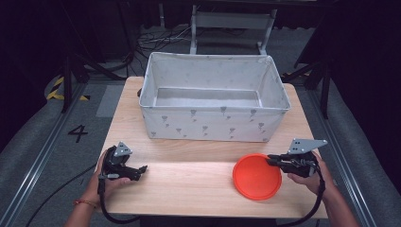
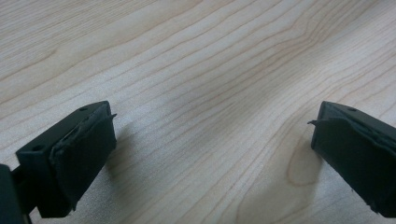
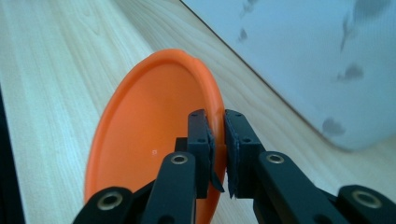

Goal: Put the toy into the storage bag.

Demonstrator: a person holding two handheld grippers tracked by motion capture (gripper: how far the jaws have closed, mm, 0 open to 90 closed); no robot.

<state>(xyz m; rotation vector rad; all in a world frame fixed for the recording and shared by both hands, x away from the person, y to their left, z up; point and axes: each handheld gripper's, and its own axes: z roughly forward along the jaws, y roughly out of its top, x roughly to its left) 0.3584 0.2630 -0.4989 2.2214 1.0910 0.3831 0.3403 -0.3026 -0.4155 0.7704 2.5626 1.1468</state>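
An orange plate lies on the wooden table at the front right. My right gripper is shut on the plate's near-right rim; in the right gripper view the rim of the plate runs between the two jaws of that gripper. My left gripper rests at the front left of the table, open, with bare wood between its wide-apart jaws. A white fabric bin with grey tree prints stands at the back of the table, and nothing lies inside it.
The bin's wall rises close beside the plate in the right gripper view. Black stands and cables sit on the floor beyond the table. A floor mark "4" lies to the left.
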